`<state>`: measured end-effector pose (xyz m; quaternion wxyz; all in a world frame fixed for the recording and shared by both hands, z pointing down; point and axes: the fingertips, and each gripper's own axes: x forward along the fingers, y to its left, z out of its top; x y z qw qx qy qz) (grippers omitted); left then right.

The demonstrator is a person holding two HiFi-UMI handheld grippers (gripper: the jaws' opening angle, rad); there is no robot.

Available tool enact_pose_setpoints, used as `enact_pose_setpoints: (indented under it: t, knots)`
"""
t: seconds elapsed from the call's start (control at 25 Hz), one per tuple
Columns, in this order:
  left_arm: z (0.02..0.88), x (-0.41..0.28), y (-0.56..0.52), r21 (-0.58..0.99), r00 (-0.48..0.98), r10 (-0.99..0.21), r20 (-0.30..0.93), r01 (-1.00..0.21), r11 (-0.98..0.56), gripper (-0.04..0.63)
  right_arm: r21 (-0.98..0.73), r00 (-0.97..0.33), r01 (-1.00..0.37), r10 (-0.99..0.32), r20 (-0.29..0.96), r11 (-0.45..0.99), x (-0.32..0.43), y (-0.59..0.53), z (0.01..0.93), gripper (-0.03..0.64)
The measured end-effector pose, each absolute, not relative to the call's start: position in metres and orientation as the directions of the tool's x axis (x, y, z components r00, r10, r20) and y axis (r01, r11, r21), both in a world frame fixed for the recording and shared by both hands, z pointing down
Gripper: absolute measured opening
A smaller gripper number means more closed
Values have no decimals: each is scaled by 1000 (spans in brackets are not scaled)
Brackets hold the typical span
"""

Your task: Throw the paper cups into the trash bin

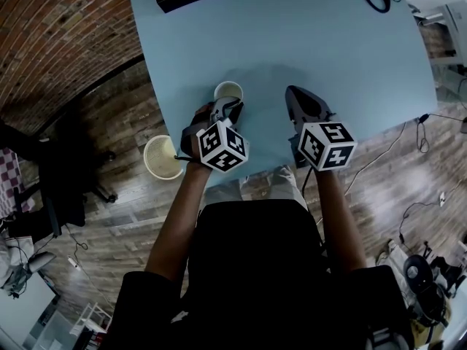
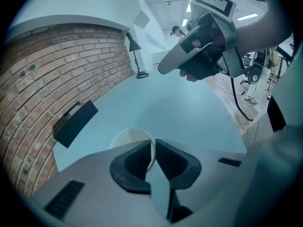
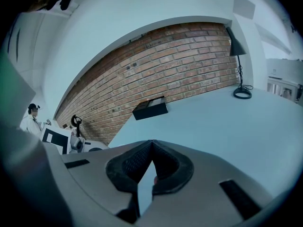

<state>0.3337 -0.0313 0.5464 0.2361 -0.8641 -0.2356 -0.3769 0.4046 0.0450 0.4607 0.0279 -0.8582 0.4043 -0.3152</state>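
While the right gripper hangs over the counter, jaws together and empty, the left gripper has its jaws clamped on the wall of the upright paper cup, with the trash bin on the floor just leftward, beyond the counter's edge.

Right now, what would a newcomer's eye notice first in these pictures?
The white paper cup stands near the left edge of the blue table, and the fingers of the left gripper pinch its rim. On the wooden floor just left of that edge stands a pale round trash bin. The right gripper hangs shut and empty over the table.
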Motion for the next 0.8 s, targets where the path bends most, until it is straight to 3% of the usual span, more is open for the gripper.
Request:
enact_pose_setpoints:
  t: [0.4,0.8]
  knots:
    - [526,331,-31,-208,645,217,733,516,-831,37,-294,456,-706,-731,508,-645,403,47,450,5]
    - [494,313,-47,-215,722,114,683,347,-913,34,-289,335,-814,-814,474,-503,392,17,434,5]
